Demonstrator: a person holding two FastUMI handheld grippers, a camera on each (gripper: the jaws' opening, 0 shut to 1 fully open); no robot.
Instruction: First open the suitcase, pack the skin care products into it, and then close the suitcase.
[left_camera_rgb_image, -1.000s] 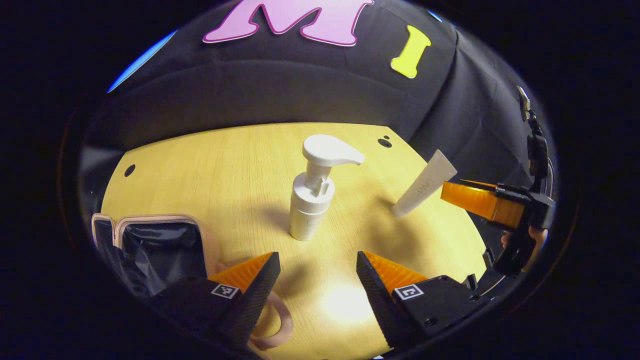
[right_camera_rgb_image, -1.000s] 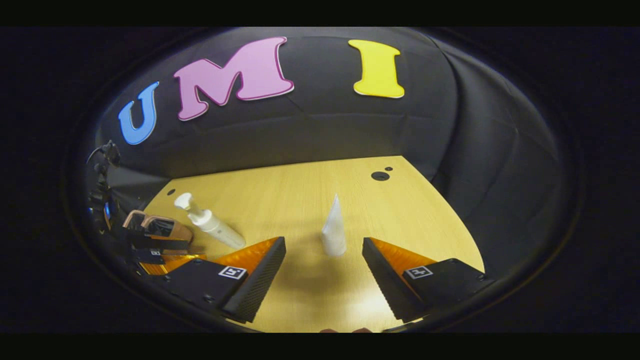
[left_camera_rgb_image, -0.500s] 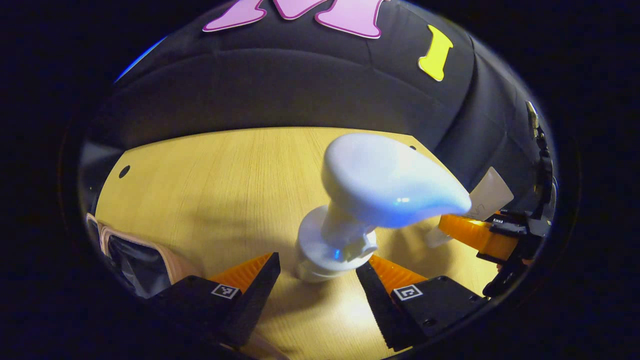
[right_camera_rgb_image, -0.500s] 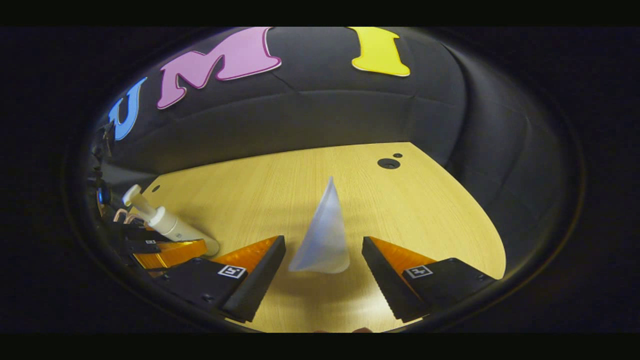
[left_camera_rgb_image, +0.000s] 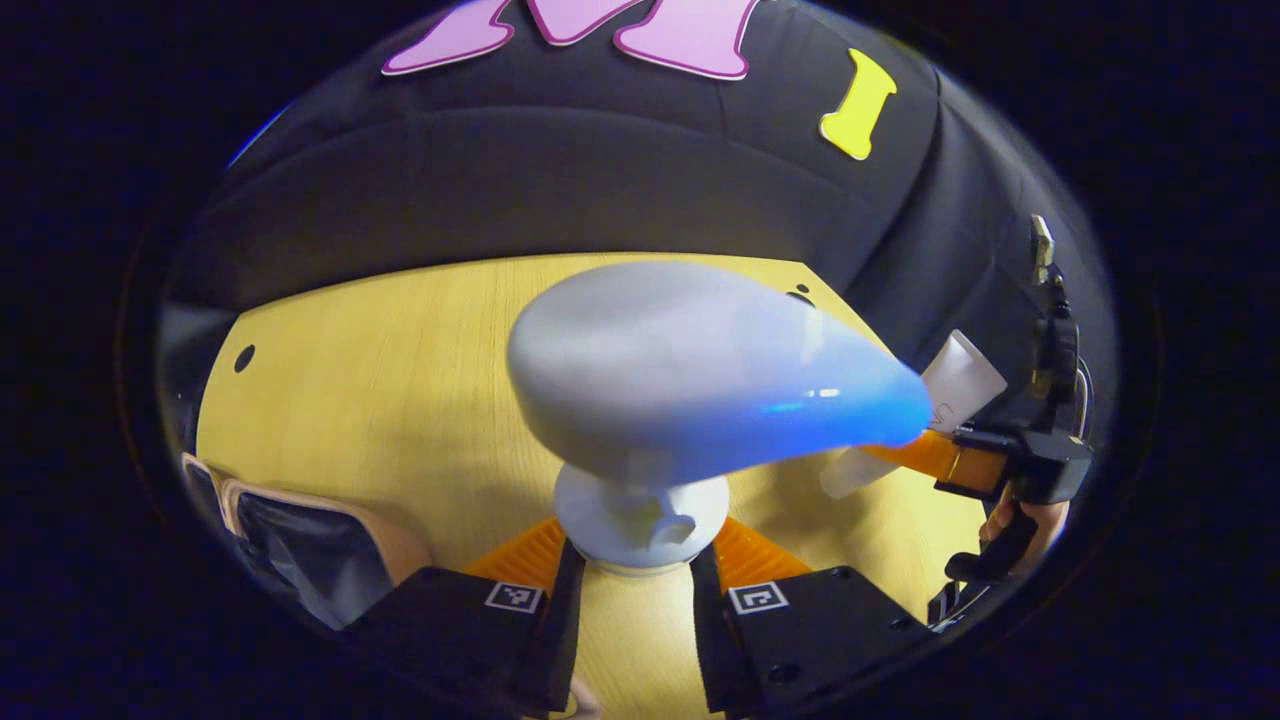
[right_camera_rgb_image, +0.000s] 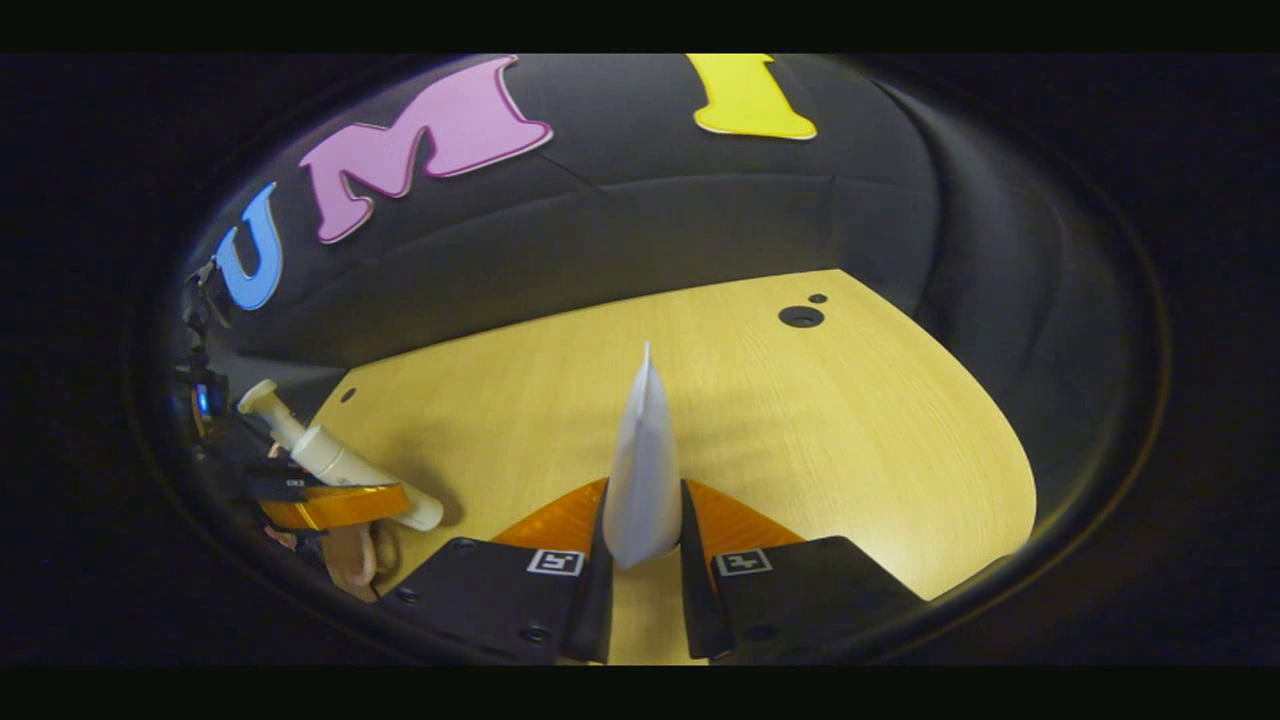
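The case (left_camera_rgb_image: 300, 540) lies open at the left on the tabletop (left_camera_rgb_image: 380, 380), its dark lining showing nothing inside that I can tell. The left gripper (left_camera_rgb_image: 628, 590) has its fingers clamped on the pump bottle (left_camera_rgb_image: 640, 520) below the heavy head, so it could tip when lifted. The right gripper (right_camera_rgb_image: 643, 560) pinches the tube (right_camera_rgb_image: 643, 470) low; it might slip or squash
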